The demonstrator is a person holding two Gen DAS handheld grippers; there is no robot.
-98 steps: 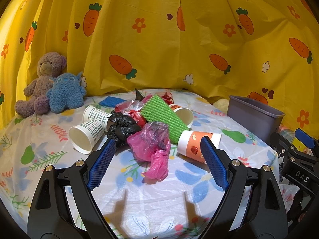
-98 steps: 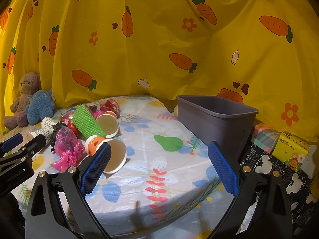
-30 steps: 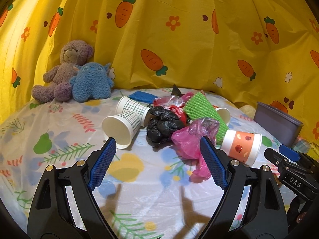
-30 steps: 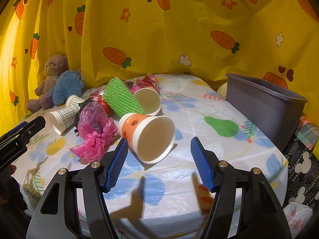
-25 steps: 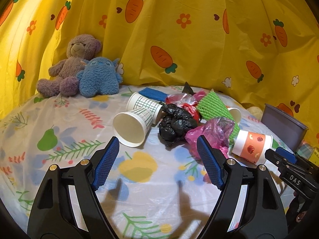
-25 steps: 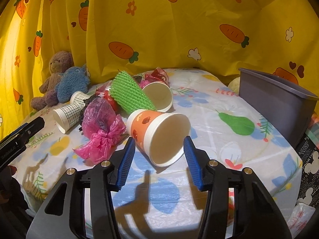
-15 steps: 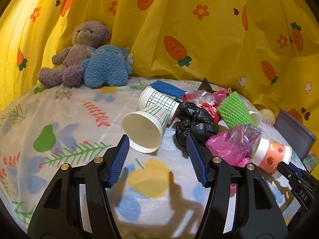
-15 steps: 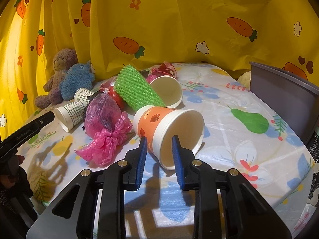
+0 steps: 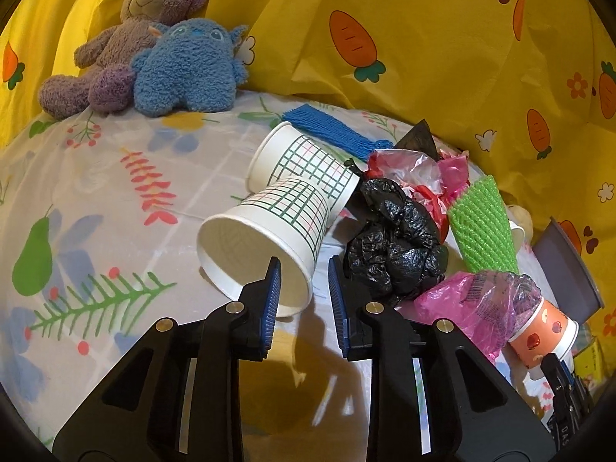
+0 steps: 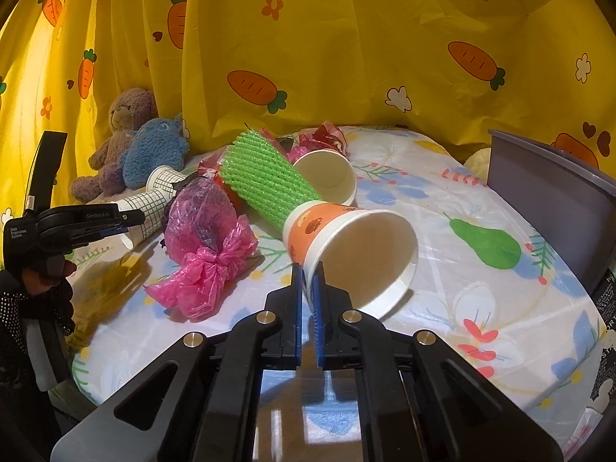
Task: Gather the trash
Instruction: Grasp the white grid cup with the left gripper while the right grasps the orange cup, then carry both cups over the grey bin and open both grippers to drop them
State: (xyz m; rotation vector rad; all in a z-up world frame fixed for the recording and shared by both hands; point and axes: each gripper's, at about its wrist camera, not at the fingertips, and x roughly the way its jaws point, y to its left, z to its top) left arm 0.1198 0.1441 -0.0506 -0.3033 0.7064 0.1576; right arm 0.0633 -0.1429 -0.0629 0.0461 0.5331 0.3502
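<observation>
A pile of trash lies on the flowered tablecloth. My left gripper (image 9: 304, 288) has its jaws narrowed around the rim of a checked paper cup (image 9: 269, 242) lying on its side; one pad is inside the mouth, one outside. A second checked cup (image 9: 300, 161) lies behind it. My right gripper (image 10: 307, 292) is shut on the near rim of an orange paper cup (image 10: 346, 246) lying on its side. A black bag (image 9: 396, 246), pink bag (image 10: 208, 238) and green foam net (image 10: 269, 181) lie between them.
A grey bin (image 10: 554, 192) stands at the table's right edge. Two plush toys, purple bear (image 9: 127, 38) and blue monster (image 9: 188, 69), sit at the back left. A plain paper cup (image 10: 327, 177) lies behind the orange one. A yellow carrot curtain hangs behind.
Both grippers moved forward to the cups and closed: the left narrowed around the checked cup's rim, the right shut on the orange cup's rim.
</observation>
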